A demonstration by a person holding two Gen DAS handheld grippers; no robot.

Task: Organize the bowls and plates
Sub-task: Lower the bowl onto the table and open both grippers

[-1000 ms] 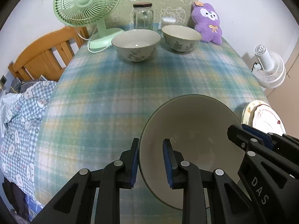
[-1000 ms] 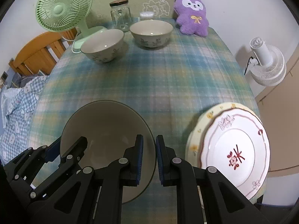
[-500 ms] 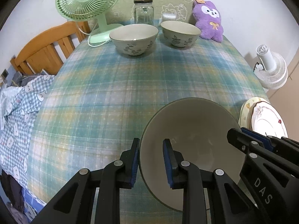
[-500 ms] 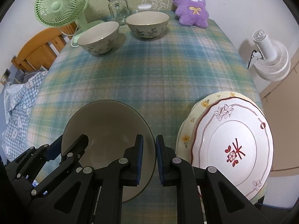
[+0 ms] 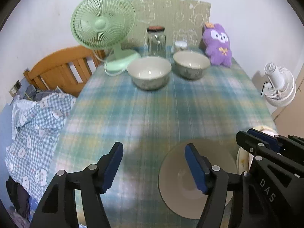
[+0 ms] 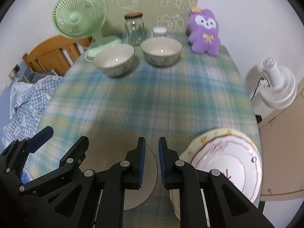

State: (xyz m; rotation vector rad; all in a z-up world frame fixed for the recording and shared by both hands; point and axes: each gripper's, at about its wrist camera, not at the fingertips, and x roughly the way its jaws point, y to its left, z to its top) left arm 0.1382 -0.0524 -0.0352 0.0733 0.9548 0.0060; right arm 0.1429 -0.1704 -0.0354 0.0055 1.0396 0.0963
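A plain grey-beige plate (image 5: 182, 186) lies flat on the plaid tablecloth near the front edge; it also shows in the right wrist view (image 6: 117, 152). My left gripper (image 5: 153, 166) is open above its left rim, holding nothing. My right gripper (image 6: 152, 161) has its jaws a narrow gap apart over the plate's right rim, gripping nothing. Two stacked flowered plates (image 6: 228, 163) lie at the front right. Two patterned bowls (image 5: 149, 75) (image 5: 191, 64) stand side by side at the back.
A green desk fan (image 5: 103, 24), a glass jar (image 5: 156, 39), a small white container (image 5: 180, 45) and a purple plush toy (image 5: 217, 45) line the back edge. A wooden bed frame (image 5: 60, 66) and checked bedding are left. A white floor fan (image 5: 279, 83) stands right.
My left gripper has opened and let go of the grey-beige plate, which now lies flat on the cloth. Both grippers have lifted and pulled back; the right jaws have parted slightly.
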